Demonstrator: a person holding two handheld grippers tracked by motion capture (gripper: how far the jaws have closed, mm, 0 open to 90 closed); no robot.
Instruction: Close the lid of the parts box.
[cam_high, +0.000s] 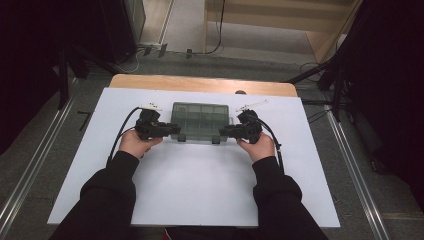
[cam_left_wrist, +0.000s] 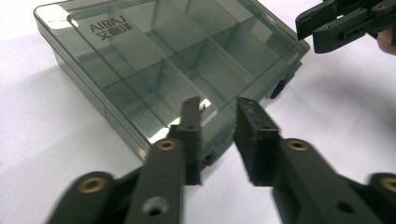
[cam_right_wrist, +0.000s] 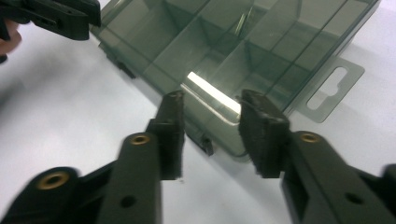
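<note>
This looks like a lab or recording studio set up for data capture. A white rectangular board (cam_high: 200, 190) covers a wooden table (cam_high: 200, 83) standing on grey carpet (cam_high: 45, 130). Black curtains (cam_high: 30, 60) hang at 9 and 3 o'clock, black stand legs (cam_high: 312, 75) splay at 2 o'clock, metal floor rails (cam_high: 30, 170) run along both sides, and cables (cam_high: 215, 35) trail at 12 o'clock.
</note>
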